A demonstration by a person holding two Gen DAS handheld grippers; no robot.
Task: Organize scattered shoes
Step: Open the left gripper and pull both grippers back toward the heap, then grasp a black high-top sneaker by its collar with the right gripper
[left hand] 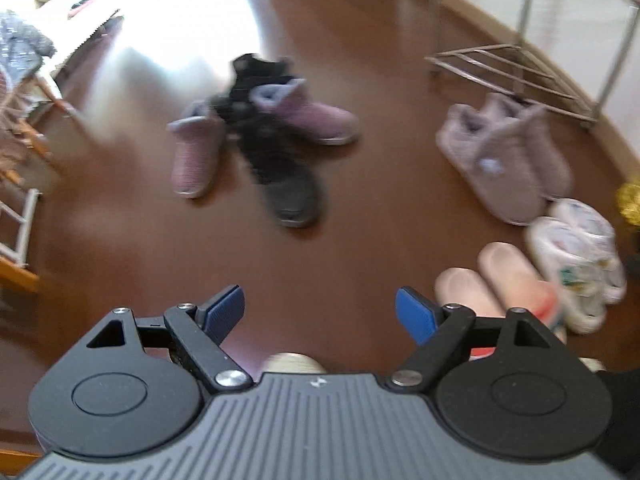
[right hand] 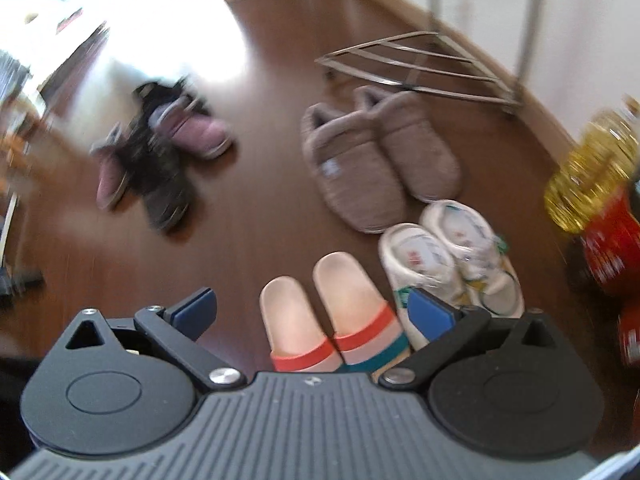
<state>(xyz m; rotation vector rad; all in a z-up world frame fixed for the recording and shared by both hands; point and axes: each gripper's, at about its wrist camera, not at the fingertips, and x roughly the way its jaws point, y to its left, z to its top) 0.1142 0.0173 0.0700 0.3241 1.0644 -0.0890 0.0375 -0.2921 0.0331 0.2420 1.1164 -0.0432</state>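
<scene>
On the brown floor lies a loose heap: two purple fleece boots (left hand: 316, 120) (right hand: 200, 132) with black shoes (left hand: 284, 168) (right hand: 164, 184) tangled between them. To the right stand neat pairs: grey fuzzy slippers (left hand: 508, 156) (right hand: 376, 160), white sneakers (left hand: 572, 256) (right hand: 452, 256) and pink slides (left hand: 492, 280) (right hand: 320, 312) with orange and teal straps. My left gripper (left hand: 320, 316) hangs open above bare floor, well short of the heap. My right gripper (right hand: 312, 312) is open above the pink slides, nothing between its blue pads.
A metal rack (left hand: 516, 72) (right hand: 424, 64) stands by the wall behind the grey slippers. A yellow and red bundle (right hand: 600, 192) sits at the right. Wooden furniture legs (left hand: 24, 128) and clutter line the left side. Bright glare covers the far floor.
</scene>
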